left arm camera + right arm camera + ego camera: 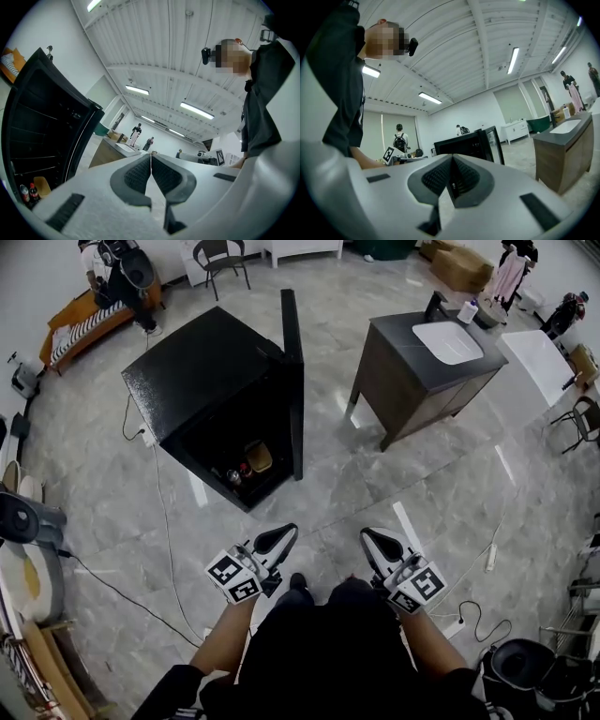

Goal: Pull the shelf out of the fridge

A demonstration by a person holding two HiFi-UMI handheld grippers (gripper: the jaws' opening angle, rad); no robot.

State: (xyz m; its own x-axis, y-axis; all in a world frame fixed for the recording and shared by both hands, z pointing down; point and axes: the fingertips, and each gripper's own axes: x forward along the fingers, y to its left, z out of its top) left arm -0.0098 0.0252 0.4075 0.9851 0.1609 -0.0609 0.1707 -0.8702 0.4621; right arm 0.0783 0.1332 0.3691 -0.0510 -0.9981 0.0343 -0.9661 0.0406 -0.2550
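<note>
Grey stone-tiled floor of a large open room, a few people far off near the walls. Black fridge standing mid-floor, door swung fully open. Sink cabinet well apart to the right of it. At the bottom of the fridge: two small bottles, a yellowish cup just beside them. Shelf visible from the left gripper view only as thin lines across the dark interior. Seated inside the fridge, nothing drawn out past the front edge.

Left tongs: closed, pads together, nothing between them. Right tongs: likewise closed and empty. Both held level and side by side, close to the body, well short of the fridge and touching nothing.

Assessment of progress: door already open, access clear. No contact with the shelf, no part of the pull done. Remaining, by judgement: approach to the opening, tongs opened and set on the shelf's front edge, shelf drawn straight out, clear of the bottles and cup below.
</note>
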